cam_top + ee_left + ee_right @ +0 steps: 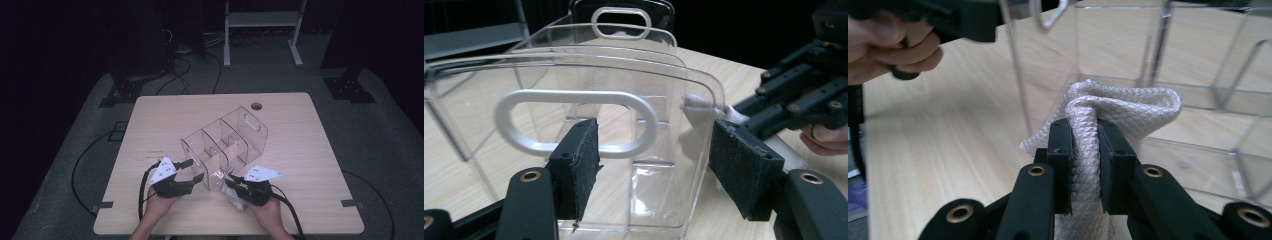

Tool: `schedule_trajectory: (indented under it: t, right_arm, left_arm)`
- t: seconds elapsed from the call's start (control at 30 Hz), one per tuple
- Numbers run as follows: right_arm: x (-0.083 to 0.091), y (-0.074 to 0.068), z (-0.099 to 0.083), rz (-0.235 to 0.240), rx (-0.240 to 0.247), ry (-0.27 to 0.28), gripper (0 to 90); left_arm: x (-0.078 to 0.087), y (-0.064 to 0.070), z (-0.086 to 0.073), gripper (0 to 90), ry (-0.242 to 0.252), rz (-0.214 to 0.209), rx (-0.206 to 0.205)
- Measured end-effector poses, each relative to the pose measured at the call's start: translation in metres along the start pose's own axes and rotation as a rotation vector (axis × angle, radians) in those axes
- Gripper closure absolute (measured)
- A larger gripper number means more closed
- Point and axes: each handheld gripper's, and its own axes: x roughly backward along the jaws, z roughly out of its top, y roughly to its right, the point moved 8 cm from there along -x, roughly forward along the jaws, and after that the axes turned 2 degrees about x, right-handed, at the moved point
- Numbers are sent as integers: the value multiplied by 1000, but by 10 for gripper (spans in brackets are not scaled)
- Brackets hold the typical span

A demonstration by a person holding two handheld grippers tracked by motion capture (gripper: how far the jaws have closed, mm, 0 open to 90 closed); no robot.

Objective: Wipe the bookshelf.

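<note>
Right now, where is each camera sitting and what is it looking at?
High view: above the table, looking forward and down; both hands and tongs enter below.
Left gripper view: on the left tongs, open, facing the clear bin.
Right gripper view: on the right tongs, shut on a cloth.
All share the bin.

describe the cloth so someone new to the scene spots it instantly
On the wooden table, find the clear divided organizer. At its near end, the right tongs are clamped on the white woven cloth. It is the one soft, textured thing there, among hard plastic.
</note>
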Motion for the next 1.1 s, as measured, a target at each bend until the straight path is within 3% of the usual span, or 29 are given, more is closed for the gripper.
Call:
schedule_trajectory:
  t: [0.2,0.53,0.83,1.0,1.1]
  right_arm:
    - [-13,-12,-6,48,0,-31,775]
    - [-24,-20,-9,75,1,-49,775]
    - [-32,-24,-12,89,5,-61,775]
    - [-32,-26,-8,94,7,-50,775]
    - [-31,-28,0,96,17,-34,775]
  left_arm:
    - [6,-15,1,353,11,30,15]
    - [4,-50,3,302,12,117,27]
    - [-8,-68,0,247,-1,131,52]
    - [-13,-73,-3,250,-3,131,67]
    - [-12,-76,-1,302,22,127,94]
